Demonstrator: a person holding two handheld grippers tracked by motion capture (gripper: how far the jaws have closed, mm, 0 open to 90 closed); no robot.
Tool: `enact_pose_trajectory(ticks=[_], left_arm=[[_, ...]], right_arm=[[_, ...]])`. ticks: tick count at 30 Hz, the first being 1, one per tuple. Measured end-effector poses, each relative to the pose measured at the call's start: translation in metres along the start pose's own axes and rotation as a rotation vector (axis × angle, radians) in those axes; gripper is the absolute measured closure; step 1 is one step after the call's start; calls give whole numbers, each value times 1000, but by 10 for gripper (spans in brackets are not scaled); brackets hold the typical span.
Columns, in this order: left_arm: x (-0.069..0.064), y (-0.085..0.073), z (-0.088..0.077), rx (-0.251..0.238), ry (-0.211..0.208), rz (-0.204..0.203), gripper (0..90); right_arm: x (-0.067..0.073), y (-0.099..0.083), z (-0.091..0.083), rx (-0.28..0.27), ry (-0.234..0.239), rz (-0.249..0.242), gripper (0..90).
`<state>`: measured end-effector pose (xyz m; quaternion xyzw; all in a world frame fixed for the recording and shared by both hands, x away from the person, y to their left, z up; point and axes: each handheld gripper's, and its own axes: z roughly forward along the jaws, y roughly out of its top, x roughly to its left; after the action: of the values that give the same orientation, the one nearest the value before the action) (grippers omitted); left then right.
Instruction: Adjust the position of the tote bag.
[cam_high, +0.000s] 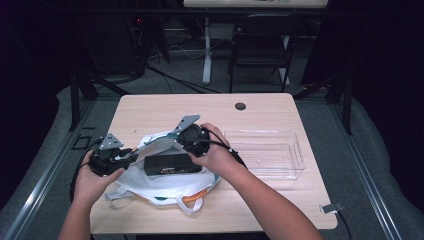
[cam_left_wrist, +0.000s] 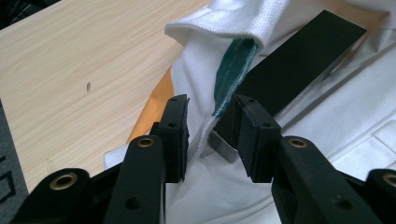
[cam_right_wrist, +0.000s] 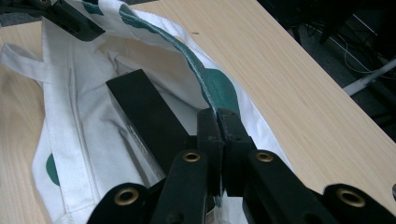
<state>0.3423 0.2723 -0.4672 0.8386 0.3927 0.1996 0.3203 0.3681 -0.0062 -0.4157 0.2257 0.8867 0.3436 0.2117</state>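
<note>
A white cloth bag (cam_high: 159, 186) with green and orange patches lies on the wooden table (cam_high: 165, 107). A long black box (cam_high: 172, 164) rests in its mouth. My right gripper (cam_high: 179, 141) is at the bag's upper rim; in the right gripper view it (cam_right_wrist: 218, 114) is shut on the green-lined rim (cam_right_wrist: 205, 84), with the box (cam_right_wrist: 144, 112) just to the left. My left gripper (cam_high: 131, 155) is at the bag's left end. Its jaws (cam_left_wrist: 211, 107) stand apart around the hanging rim cloth (cam_left_wrist: 233, 65), with the box's end (cam_left_wrist: 299, 56) just beyond.
A clear plastic bin (cam_high: 295, 150) stands to the right of the bag. A round cable hole (cam_high: 240, 106) sits near the table's far edge. A dark chair (cam_high: 262, 40) stands on the floor behind. Bare wood (cam_left_wrist: 70, 70) lies left of the bag.
</note>
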Motion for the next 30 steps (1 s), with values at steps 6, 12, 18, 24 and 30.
enact_pose_trajectory(ticks=[6,12,18,24,30], left_arm=[[1,-1,1,4,9,-2,686],[1,-2,1,-2,10,1,727],[-1,-1,0,-11,17,19,777],[-3,4,1,-15,29,32,833],[-2,12,0,-17,51,12,863]], right_arm=[[-2,0,1,0,-5,12,888],[-5,1,1,6,-8,11,888],[-7,0,2,0,-15,23,888],[-11,0,3,-4,-25,30,887],[-13,-1,2,-7,-33,28,887]])
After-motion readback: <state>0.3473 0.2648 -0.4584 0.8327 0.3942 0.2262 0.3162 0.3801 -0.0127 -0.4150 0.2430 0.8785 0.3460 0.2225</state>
